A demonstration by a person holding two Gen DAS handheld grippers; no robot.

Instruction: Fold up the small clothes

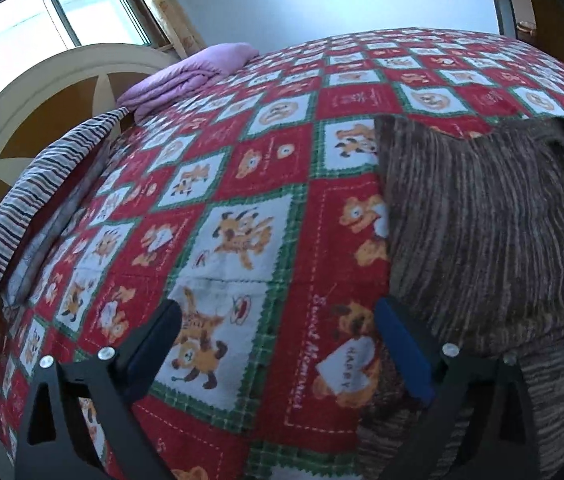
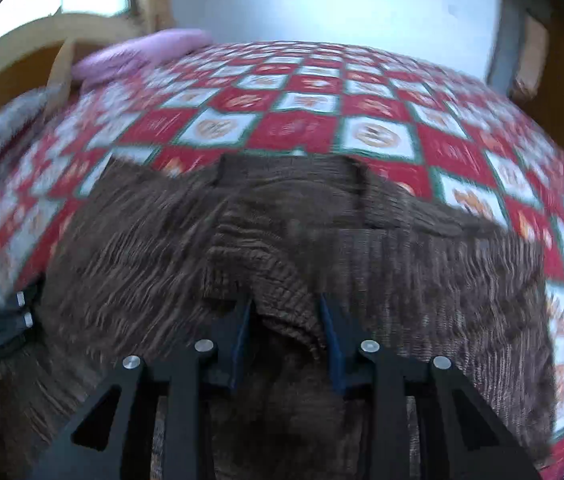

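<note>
Right black two-finger gripper (image 2: 286,308), lower centre: blue pads pinch a raised fold of brown ribbed knit garment (image 2: 321,248). Left gripper (image 1: 278,320) gapes wide over red-and-white checked bedspread (image 1: 242,184), holding nothing.

Items counted: one brown knitted garment (image 2: 282,232), one red patchwork bedspread (image 1: 266,184), one folded purple blanket (image 1: 186,76), one striped cloth (image 1: 38,196), one window (image 1: 58,8), two hand-held grippers, left hand-held gripper (image 1: 278,320) and right hand-held gripper (image 2: 285,316)

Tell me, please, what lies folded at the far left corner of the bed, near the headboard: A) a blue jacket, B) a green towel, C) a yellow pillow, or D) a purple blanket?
D: a folded purple blanket rests there on the red patchwork quilt, beside the headboard.
</note>
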